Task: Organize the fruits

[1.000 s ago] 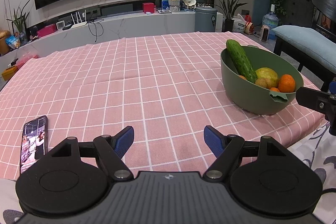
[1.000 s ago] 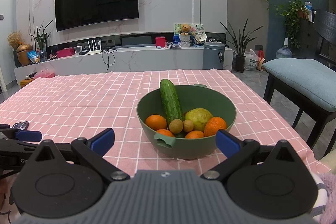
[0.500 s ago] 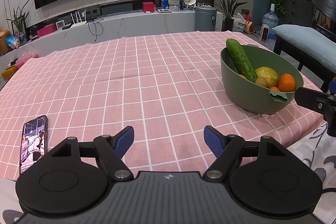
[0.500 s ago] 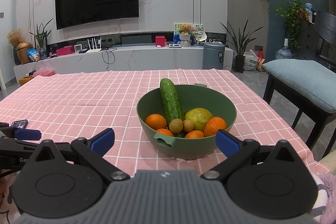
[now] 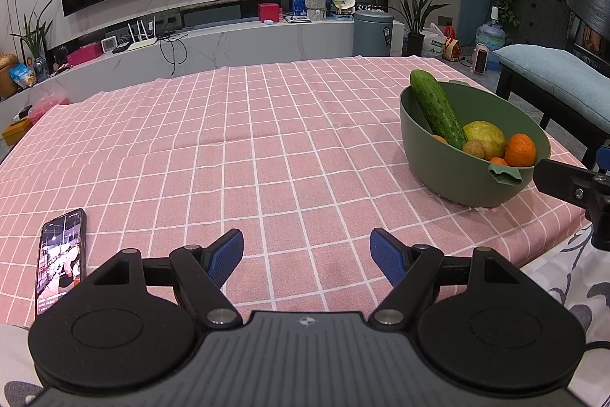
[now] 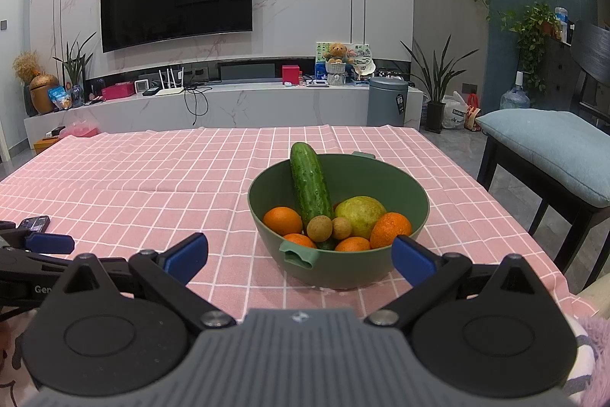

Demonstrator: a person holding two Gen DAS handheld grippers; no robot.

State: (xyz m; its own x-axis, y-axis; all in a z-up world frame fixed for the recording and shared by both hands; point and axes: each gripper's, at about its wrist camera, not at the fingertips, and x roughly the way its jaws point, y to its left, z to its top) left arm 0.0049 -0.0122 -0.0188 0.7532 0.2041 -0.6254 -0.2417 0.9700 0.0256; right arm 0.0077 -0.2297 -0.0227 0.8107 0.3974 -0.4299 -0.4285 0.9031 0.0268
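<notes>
The left gripper (image 5: pixel 306 256) hangs low over the near edge of the pink checked tablecloth (image 5: pixel 248 155), its blue-padded fingers spread wide with nothing between them. At about 9 o'clock from it a phone (image 5: pixel 61 260) lies flat on the cloth, screen lit.

The green bowl (image 6: pixel 354 264) sits on the cloth straight ahead of the right gripper (image 6: pixel 300 256), at 12 o'clock in the right wrist view and at about 2 o'clock in the left one. The right gripper's fingers also stand well apart and grip nothing — the bowl's near wall shows in the gap between them, not touching either pad.

Inside the bowl a cucumber (image 6: pixel 309 187) leans tilted, its upper end poking above the rim at 11 o'clock. A yellow-green fruit (image 6: pixel 360 214) rests at the right of it, with two small brown fruits (image 6: pixel 319 227) in front. Oranges lie around these: one at the left (image 6: pixel 282 220), one at the right (image 6: pixel 390 229), and two smaller ones low at the near wall (image 6: pixel 352 244). A small green lip (image 6: pixel 299 256) juts from the bowl's near rim.

The tip of the left gripper shows at 9 o'clock in the right wrist view — beside the phone.
</notes>
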